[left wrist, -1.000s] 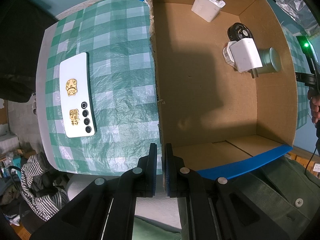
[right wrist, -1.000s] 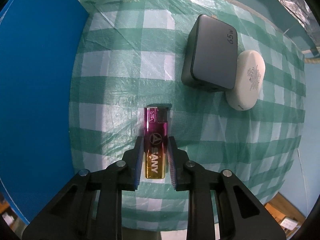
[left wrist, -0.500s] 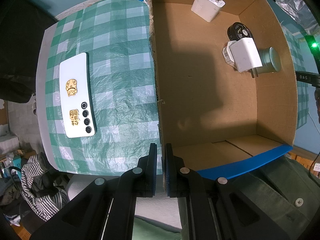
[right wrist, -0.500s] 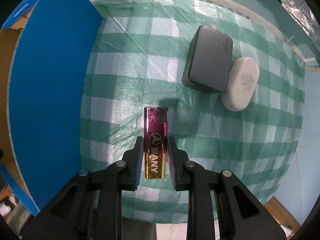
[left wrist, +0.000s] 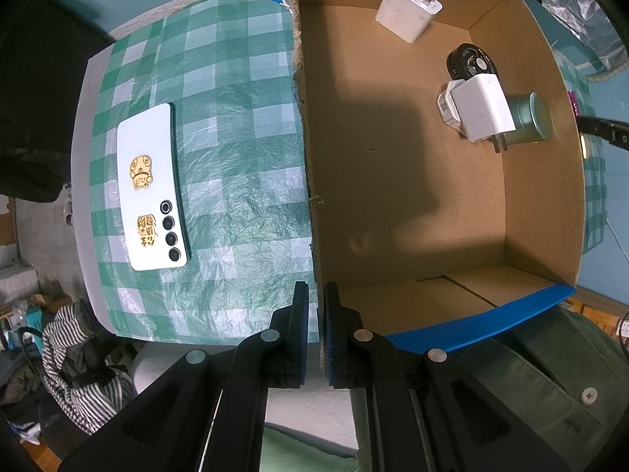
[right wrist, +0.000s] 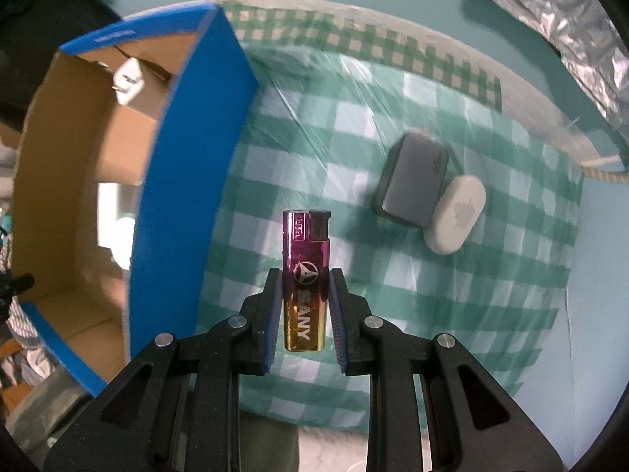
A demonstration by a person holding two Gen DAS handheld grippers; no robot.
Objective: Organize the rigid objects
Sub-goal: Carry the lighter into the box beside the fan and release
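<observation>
My right gripper (right wrist: pixel 306 295) is shut on a purple-and-gold lighter (right wrist: pixel 306 275) and holds it in the air above the green checked cloth, just right of the blue-sided cardboard box (right wrist: pixel 184 181). My left gripper (left wrist: pixel 315 306) is shut on the box's near left wall (left wrist: pixel 310 196). Inside the box lie a white charger (left wrist: pixel 409 8), a second white charger (left wrist: pixel 481 112), a green tin (left wrist: pixel 528 118) and a black round object (left wrist: pixel 469 61). A white phone (left wrist: pixel 151 187) lies on the cloth left of the box.
A dark grey power brick (right wrist: pixel 412 181) and a white oval case (right wrist: pixel 456 214) lie touching on the cloth, to the right of the lighter. Crumpled foil (right wrist: pixel 570 31) sits at the far right. Striped cloth (left wrist: pixel 74 354) lies below the table's left edge.
My right gripper has lifted the lighter off the cloth and pulled up and back, so the box's open top has come into its view. The left gripper has not moved.
</observation>
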